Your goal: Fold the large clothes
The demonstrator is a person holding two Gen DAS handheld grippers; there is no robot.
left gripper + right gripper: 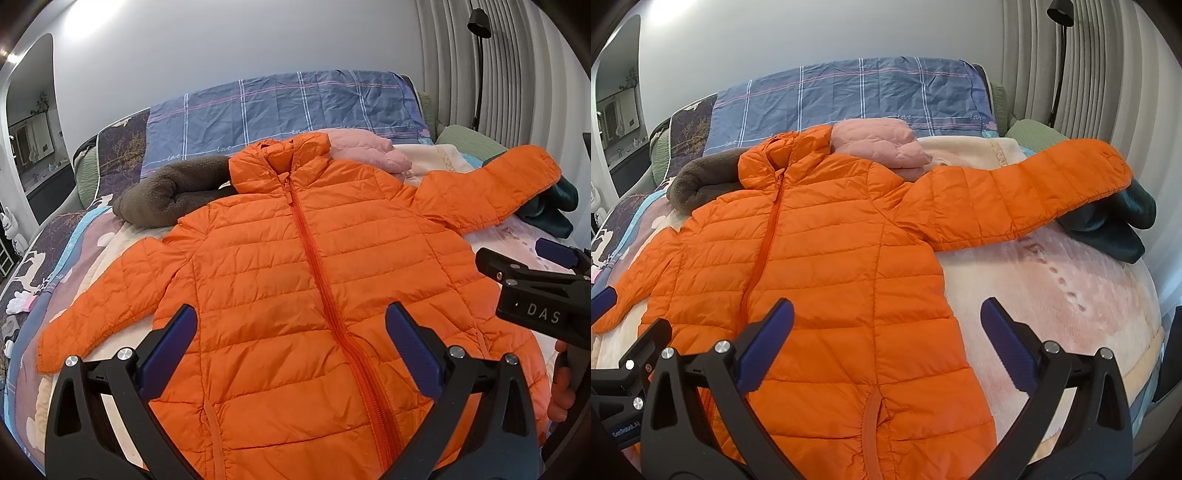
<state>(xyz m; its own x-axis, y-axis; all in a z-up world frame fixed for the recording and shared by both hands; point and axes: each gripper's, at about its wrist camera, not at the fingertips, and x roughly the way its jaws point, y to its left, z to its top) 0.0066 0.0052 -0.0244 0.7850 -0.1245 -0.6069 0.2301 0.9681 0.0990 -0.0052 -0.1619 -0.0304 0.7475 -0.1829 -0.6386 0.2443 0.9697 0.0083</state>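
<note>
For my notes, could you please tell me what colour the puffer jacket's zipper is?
Orange, matching the quilted puffer jacket; its zipper shows best in the left wrist view.

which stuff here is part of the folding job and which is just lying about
For the job: orange puffer jacket, left gripper, right gripper.

Lying about: brown fleece, pink jacket, dark teal garment, plaid pillow, floor lamp.

- The puffer jacket (295,277) is bright orange with an orange zip (317,258), quilted in crosswise bands.
- The sheet (288,107) behind is blue-grey with white and pink check lines.
- A fleece (166,199) is brown.
- Another padded garment (879,147) is pale pink.
- The blanket (1052,288) is cream and pink.
- Gripper pads (413,354) are dark blue on black arms.
</note>
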